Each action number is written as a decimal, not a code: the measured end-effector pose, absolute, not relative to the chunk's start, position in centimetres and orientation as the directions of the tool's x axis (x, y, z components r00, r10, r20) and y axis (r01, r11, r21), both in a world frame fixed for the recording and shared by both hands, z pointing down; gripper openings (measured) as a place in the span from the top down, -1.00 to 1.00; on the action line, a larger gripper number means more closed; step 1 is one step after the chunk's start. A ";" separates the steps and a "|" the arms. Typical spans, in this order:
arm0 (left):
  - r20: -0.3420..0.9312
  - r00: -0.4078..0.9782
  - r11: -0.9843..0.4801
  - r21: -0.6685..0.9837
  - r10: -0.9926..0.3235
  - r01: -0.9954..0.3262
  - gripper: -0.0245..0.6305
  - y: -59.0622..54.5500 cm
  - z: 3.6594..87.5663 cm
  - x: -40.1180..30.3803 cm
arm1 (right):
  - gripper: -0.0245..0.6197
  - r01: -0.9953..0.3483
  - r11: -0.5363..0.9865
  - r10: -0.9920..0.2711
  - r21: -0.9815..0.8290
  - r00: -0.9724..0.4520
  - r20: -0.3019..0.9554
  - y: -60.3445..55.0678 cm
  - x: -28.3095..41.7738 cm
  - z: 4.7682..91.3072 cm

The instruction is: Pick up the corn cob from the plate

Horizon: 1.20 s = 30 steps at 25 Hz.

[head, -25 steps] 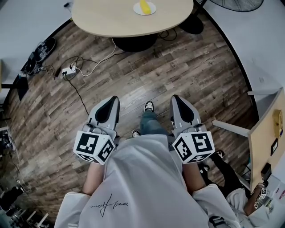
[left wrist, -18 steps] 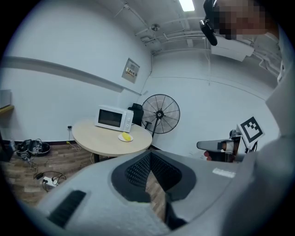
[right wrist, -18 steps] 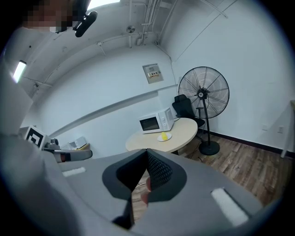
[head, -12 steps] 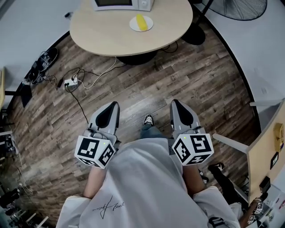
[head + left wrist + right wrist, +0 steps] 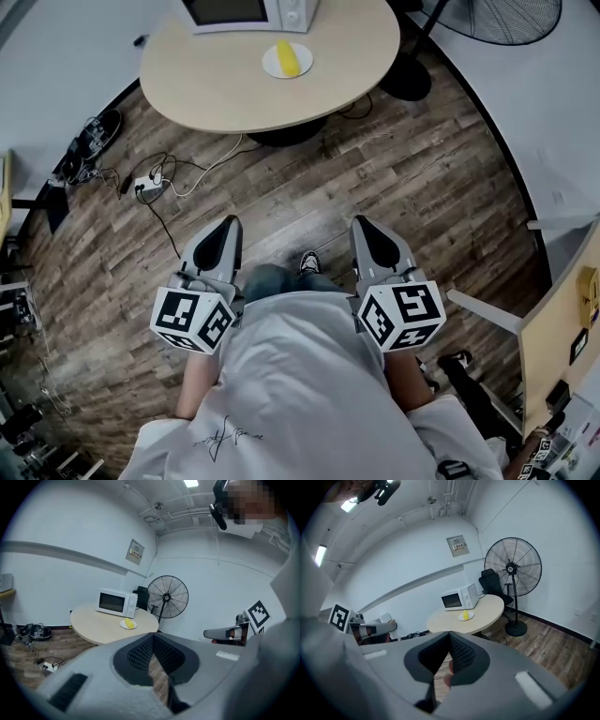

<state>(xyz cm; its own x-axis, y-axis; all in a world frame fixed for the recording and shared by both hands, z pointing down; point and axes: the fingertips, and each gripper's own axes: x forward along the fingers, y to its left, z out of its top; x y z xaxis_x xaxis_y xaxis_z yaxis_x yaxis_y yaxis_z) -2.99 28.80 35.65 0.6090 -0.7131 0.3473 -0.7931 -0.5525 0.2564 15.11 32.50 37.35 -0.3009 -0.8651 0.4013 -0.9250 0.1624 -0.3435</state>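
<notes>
Far from the corn, both tools closed

The corn cob lies on its plate on the round bench, near the microwave, well apart from me. My left tool and right tool are pressed together with nothing in them. I think that is because nothing is close enough to grab.

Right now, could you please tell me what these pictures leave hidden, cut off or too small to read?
- Microwave: head view, top edge cuts off most of it.
- Fan: head view, top edge cuts it off.
- Corn cob on the plate: too small in every view for surface detail.
- Table base: head view, mostly hidden beneath the tabletop.
</notes>
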 end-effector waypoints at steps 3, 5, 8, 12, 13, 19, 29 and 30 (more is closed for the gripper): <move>0.346 0.619 -0.565 0.255 -0.705 -0.785 0.95 28.7 35.7 -2.1 | 0.89 -0.925 0.161 -0.861 -0.345 -0.303 0.409 32.7 15.3 37.7; 0.345 0.626 -0.568 0.263 -0.699 -0.780 0.95 28.6 35.8 -1.6 | 0.89 -0.924 0.160 -0.857 -0.347 -0.304 0.417 32.8 15.5 38.0; 0.348 0.629 -0.566 0.276 -0.695 -0.777 0.95 28.4 36.0 -1.2 | 0.89 -0.923 0.158 -0.848 -0.351 -0.309 0.431 32.7 15.6 38.5; 0.365 0.628 -0.561 0.281 -0.687 -0.778 0.95 27.9 36.6 -1.0 | 0.89 -0.931 0.153 -0.839 -0.330 -0.299 0.454 32.0 15.7 38.9; 0.368 0.628 -0.561 0.282 -0.686 -0.778 0.95 27.6 36.7 -0.9 | 0.89 -0.937 0.150 -0.840 -0.314 -0.289 0.460 31.6 15.8 39.0; 0.367 0.622 -0.551 0.288 -0.692 -0.783 0.96 24.8 36.5 -1.1 | 0.89 -0.955 0.159 -0.843 -0.251 -0.263 0.470 28.6 15.7 38.9; 0.381 0.595 -0.527 0.276 -0.708 -0.804 0.96 18.2 36.7 -2.1 | 0.89 -0.947 0.201 -0.837 -0.252 -0.300 0.457 22.4 14.5 38.1; 0.381 0.595 -0.529 0.274 -0.707 -0.803 0.96 17.5 36.7 -2.2 | 0.89 -0.943 0.209 -0.839 -0.259 -0.309 0.448 21.8 14.2 37.8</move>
<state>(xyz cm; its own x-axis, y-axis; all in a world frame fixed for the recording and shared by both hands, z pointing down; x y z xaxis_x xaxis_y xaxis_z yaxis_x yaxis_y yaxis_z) -2.21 17.49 36.67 0.5954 -0.7072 0.3812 -0.8034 -0.5288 0.2739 14.20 21.76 37.83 -0.3094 -0.8389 0.4479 -0.9428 0.2092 -0.2594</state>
